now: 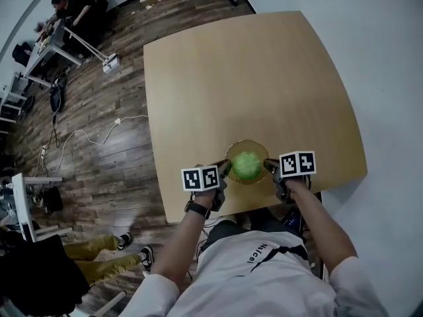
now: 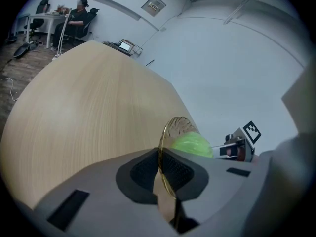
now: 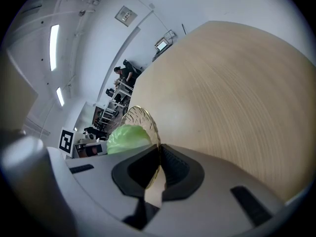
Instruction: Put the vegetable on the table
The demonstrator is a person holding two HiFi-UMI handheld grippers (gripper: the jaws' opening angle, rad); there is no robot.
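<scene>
Dish rim (image 1: 248, 142) pinched in left claw (image 2: 161, 171) and right claw (image 3: 159, 169) — vegetable (image 1: 247, 166) whole only overhead

Pale wooden table (image 1: 251, 78), glass plate (image 1: 248, 142) at its near edge

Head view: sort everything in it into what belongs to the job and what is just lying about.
Job: round green leafy vegetable; clear ribbed glass dish carrying it; left gripper and right gripper, each shut on the dish's rim; light wooden table.
Lying about: white cable on the wooden floor; white desk at far left.
</scene>
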